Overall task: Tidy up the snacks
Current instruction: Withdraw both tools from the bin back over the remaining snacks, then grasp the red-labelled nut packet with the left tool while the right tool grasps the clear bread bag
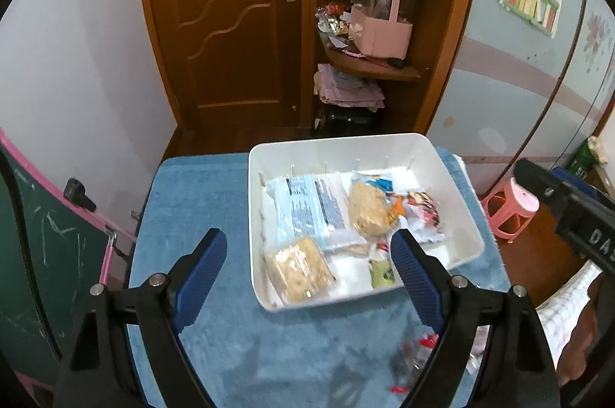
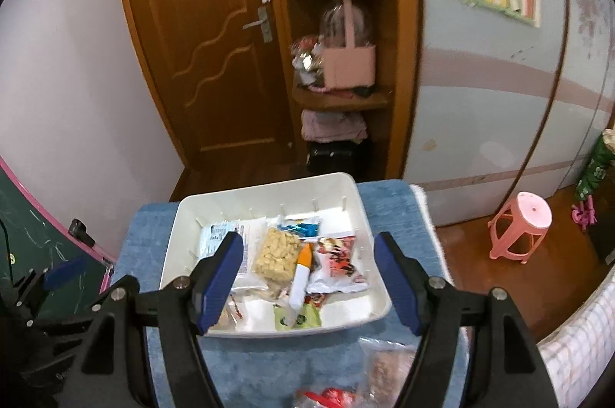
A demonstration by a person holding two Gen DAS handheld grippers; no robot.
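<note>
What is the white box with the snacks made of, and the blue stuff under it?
The white box looks like hard plastic: smooth, slightly glossy walls, rounded corners and moulded ribs inside. The blue cover under it seems to be soft cloth, probably a towel or fleece: its surface is fuzzy and matt, with darker brushed patches. I cannot tell what lies beneath it.
</note>
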